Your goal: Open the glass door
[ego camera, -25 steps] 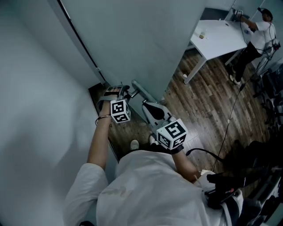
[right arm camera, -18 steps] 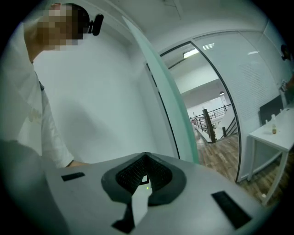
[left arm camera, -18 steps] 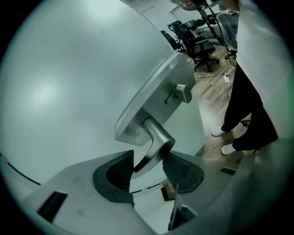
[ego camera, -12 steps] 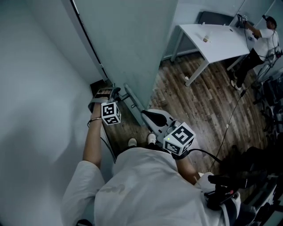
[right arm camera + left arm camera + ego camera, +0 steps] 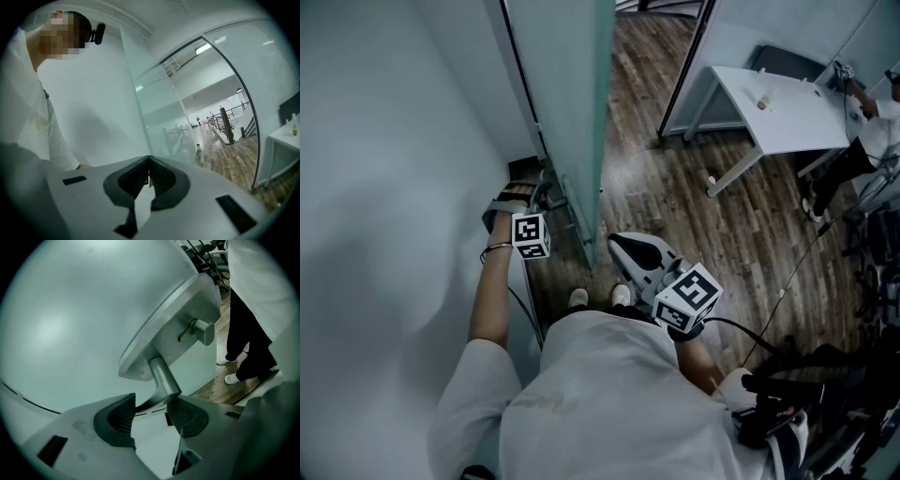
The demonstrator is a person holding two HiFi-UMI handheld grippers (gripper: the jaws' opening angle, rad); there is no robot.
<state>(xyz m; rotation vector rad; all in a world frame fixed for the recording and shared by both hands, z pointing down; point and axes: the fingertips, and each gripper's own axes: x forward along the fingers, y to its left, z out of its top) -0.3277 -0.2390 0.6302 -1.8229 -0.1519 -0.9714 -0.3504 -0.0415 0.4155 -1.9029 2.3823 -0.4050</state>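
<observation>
The frosted glass door (image 5: pixel 562 84) stands swung open, its edge pointing toward me. Its metal lever handle (image 5: pixel 164 380) comes off a steel plate (image 5: pixel 168 329) with a thumb-turn (image 5: pixel 202 332). My left gripper (image 5: pixel 150 414) has just been opening. The lever lies between its jaws, against the right pad (image 5: pixel 180 413), with a gap to the left pad. In the head view the left gripper (image 5: pixel 546 195) sits at the handle by the door's edge. My right gripper (image 5: pixel 617 242) hangs apart from the door. It (image 5: pixel 149 176) is shut with nothing between its pads.
A white wall (image 5: pixel 384 187) runs close on the left. Beyond the door lie wood flooring (image 5: pixel 675 187), a black-framed glass partition (image 5: pixel 698 56) and a white table (image 5: pixel 787 103). A person (image 5: pixel 872 141) stands at the far right. My feet (image 5: pixel 578 298) are near the door's edge.
The door has swung open, showing floor and the partition beyond its edge. My left hand has moved with the handle. The right gripper has shifted slightly right.
</observation>
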